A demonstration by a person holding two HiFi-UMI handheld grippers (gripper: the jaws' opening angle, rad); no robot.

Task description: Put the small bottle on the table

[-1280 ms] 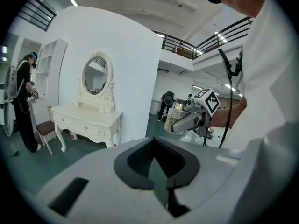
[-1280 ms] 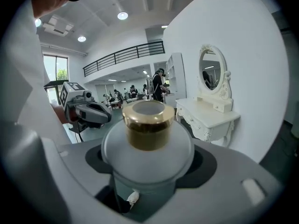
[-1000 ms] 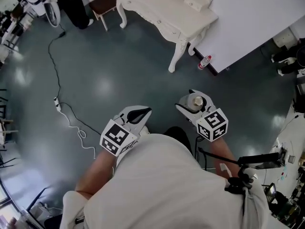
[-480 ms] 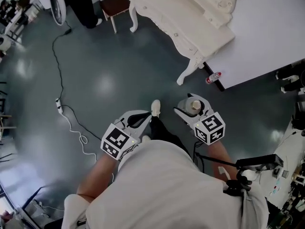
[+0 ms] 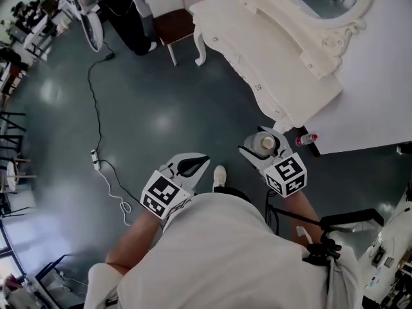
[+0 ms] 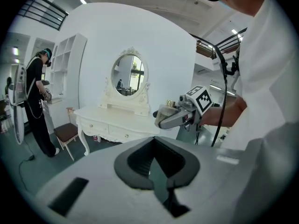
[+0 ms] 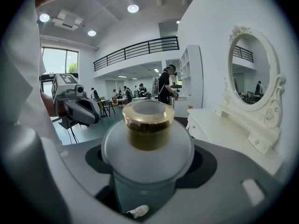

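A small frosted bottle point(image 5: 263, 141) with a gold cap point(image 7: 147, 125) stands upright between the jaws of my right gripper point(image 5: 261, 144), which is shut on its round body. It hangs above the dark floor, just short of the white dressing table point(image 5: 277, 76). My left gripper point(image 5: 198, 163) is held beside it at the same height, its jaws together with nothing in them. In the left gripper view the right gripper point(image 6: 180, 113) with the bottle shows ahead at the right, and the table point(image 6: 112, 120) with its oval mirror point(image 6: 129, 75) stands against the wall.
A red-capped plastic bottle point(image 5: 306, 138) lies on the floor by the table leg. A brown chair point(image 5: 177, 24) and a person in black point(image 5: 132, 11) are at the table's far end. A cable with a power strip point(image 5: 96, 159) runs across the floor at left.
Both grippers have travelled across the floor toward the dressing table, which now lies much closer in the head view. The bottle stays in the right gripper. A shoe has come into view between the grippers.
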